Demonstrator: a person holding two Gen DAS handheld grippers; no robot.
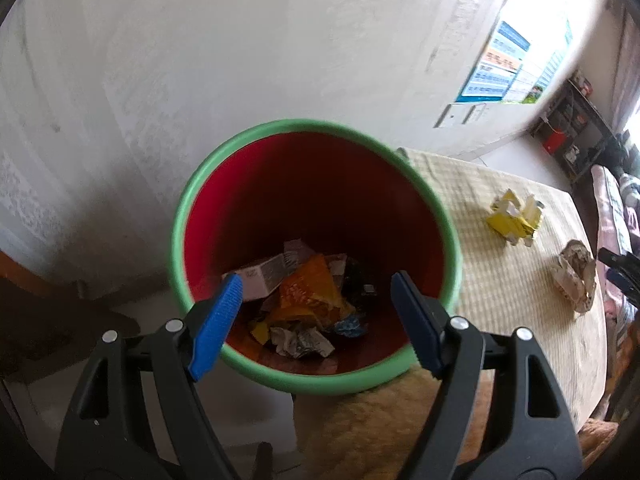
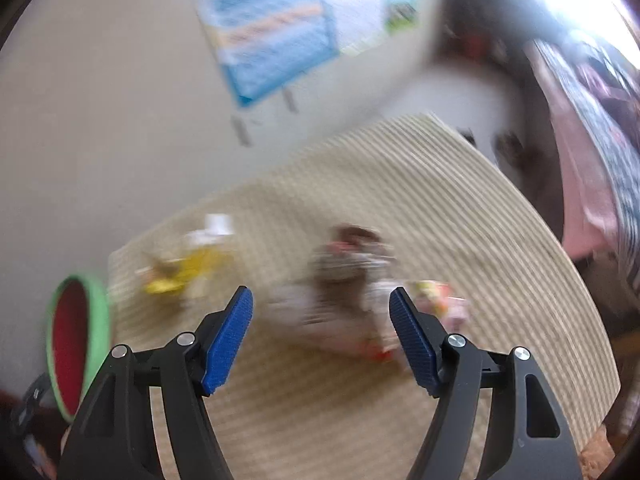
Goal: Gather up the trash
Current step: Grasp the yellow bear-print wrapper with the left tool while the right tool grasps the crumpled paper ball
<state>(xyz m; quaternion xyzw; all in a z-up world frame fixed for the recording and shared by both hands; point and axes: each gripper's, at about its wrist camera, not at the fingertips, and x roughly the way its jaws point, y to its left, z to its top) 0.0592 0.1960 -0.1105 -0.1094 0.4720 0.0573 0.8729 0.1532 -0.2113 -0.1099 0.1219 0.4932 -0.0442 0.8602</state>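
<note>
1. The left gripper (image 1: pixel 316 284) hangs over a bin (image 1: pixel 188 208) with a green rim and red inside. Its blue fingers (image 1: pixel 224 308) stand wide apart with nothing between them. Paper, an orange wrapper and other scraps already lie at the bottom.
2. The right gripper (image 2: pixel 320 300) points down at a striped table mat (image 2: pixel 460 208). Its jaws are wide apart and empty.
3. This view is blurred. A crumpled grey-brown wad (image 2: pixel 348 264) lies just ahead between the open fingers, not yet touched.
4. A torn yellow carton (image 2: pixel 188 264) lies nearer the bin, well apart from the wad.
5. To do the pickup well, the person would likely slow the right hand, centre the wad between the pads, then close on its thickest part.
6. Light paper can slip, so a firm squeeze before lifting seems wise.
</note>
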